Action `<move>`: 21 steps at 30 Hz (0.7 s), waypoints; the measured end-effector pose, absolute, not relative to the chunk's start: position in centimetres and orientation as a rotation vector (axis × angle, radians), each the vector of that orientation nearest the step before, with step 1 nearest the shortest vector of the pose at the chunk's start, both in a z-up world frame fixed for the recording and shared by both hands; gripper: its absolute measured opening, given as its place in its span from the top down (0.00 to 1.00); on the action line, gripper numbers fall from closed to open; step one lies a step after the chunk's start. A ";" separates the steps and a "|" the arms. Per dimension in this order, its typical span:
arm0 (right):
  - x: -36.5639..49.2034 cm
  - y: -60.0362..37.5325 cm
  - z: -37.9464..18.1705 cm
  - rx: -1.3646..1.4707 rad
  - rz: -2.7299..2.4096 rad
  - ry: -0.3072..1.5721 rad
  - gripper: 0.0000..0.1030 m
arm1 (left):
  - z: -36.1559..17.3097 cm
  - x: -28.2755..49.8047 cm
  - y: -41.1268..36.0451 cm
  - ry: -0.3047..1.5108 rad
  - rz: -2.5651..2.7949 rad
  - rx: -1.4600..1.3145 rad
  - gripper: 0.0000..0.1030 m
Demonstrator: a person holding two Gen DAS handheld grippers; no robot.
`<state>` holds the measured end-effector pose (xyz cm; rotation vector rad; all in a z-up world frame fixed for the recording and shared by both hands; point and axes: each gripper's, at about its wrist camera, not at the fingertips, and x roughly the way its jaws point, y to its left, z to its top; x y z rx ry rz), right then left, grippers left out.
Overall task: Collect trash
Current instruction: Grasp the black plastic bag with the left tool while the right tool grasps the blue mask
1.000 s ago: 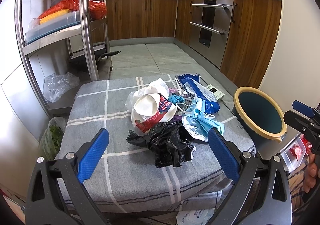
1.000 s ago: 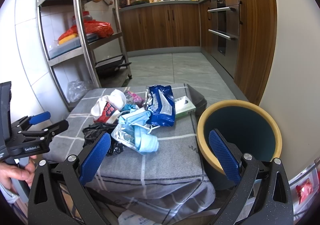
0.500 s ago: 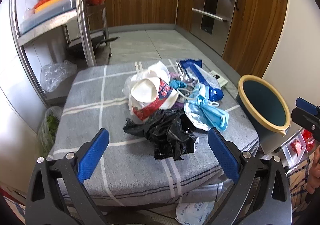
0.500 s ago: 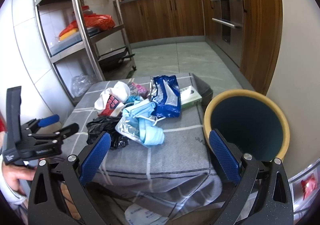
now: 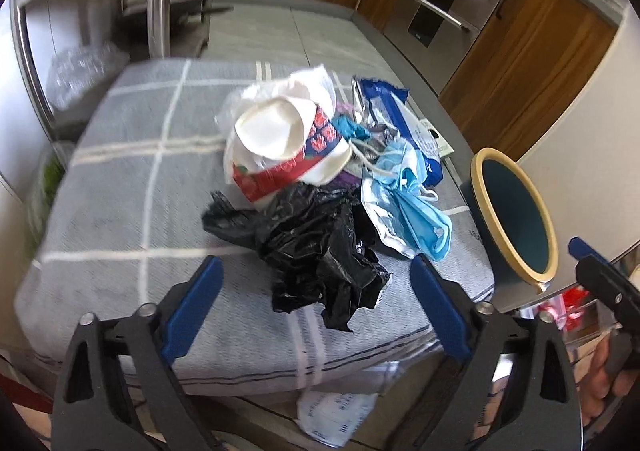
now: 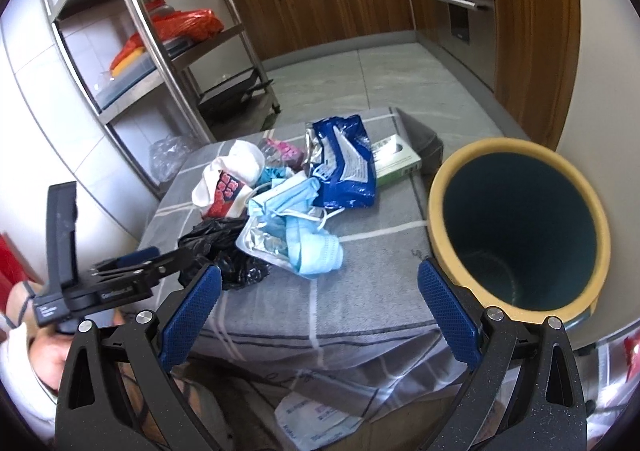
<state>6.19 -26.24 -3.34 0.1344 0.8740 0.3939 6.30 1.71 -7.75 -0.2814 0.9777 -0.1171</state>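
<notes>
Surface: grey checked cloth (image 5: 120, 187), trash heaped on it.
Black bag (image 5: 320, 247): just ahead of left gripper (image 5: 316, 311), jaws spread, untouched.
Right gripper (image 6: 320, 311): jaws spread, nothing held; bin (image 6: 520, 227) beside it.

Both the left gripper (image 5: 314, 297) and the right gripper (image 6: 318, 303) hang with jaws spread wide and nothing between them, each held by a hand (image 6: 44, 351).

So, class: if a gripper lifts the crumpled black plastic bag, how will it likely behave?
The black plastic bag looks thin and crumpled, so it is probably floppy and light. Its glossy film may slip. Touching the paper cup, it could drag that along.
</notes>
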 end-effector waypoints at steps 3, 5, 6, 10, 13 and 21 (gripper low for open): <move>7.0 -25.7 -4.1 0.134 0.412 0.908 0.07 | -9.0 7.1 2.0 1.021 -0.144 -0.334 0.24; 7.5 -25.3 -4.6 0.134 0.422 0.930 0.07 | -9.6 7.4 1.9 1.042 -0.151 -0.349 0.33; 7.7 -25.1 -4.8 0.133 0.426 0.938 0.07 | -9.9 7.5 2.0 1.054 -0.153 -0.352 0.41; 8.3 -24.5 -5.7 0.128 0.431 0.962 0.07 | -10.9 7.7 2.2 1.100 -0.162 -0.375 0.80; 9.0 -24.2 -6.5 0.126 0.429 0.980 0.08 | -10.4 7.1 2.5 1.090 -0.161 -0.369 0.89; 11.2 -23.2 -9.1 0.135 0.434 1.036 0.26 | -8.7 5.5 3.8 1.046 -0.148 -0.383 0.90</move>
